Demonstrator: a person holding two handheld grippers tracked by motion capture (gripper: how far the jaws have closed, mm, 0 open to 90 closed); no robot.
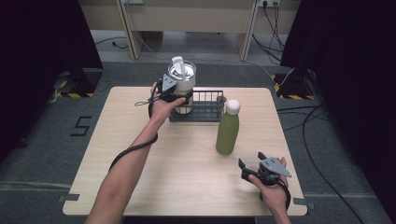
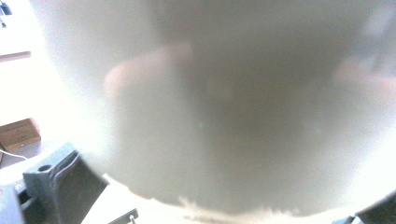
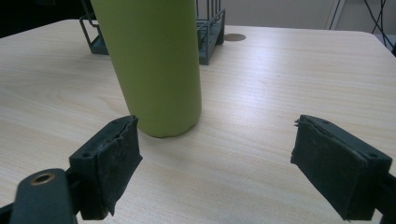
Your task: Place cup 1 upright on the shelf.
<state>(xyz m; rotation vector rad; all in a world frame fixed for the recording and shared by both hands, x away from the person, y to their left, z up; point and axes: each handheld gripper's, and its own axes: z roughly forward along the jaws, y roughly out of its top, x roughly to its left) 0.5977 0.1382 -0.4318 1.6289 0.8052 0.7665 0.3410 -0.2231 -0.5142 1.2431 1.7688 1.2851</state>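
Left gripper [image 1: 180, 95] is at the far left of the table [image 1: 140, 154], clamped on the lower body of a cream tumbler [image 1: 182, 81]. The tumbler is upright, has a silver lid with a white spout on top, and sits at the left end of a dark wire rack [image 1: 205, 108]; whether its base touches the rack floor cannot be told. In the left gripper view the tumbler wall [image 2: 224, 107] is very close and blurred, with a dark jaw pad at each lower corner against it, so the jaws are pinching the tumbler.

A green bottle [image 1: 228, 133] with a white cap stands upright on the table, just near and right of the rack, apart from it.

Right gripper [image 1: 252, 170] is at the near right of the table, near the bottle and not touching it. In the right gripper view [image 3: 215, 154] its two pads are spread wide with bare tabletop between them; the bottle base [image 3: 156, 65] stands just beyond the left pad, and the rack [image 3: 210, 32] shows behind the bottle.
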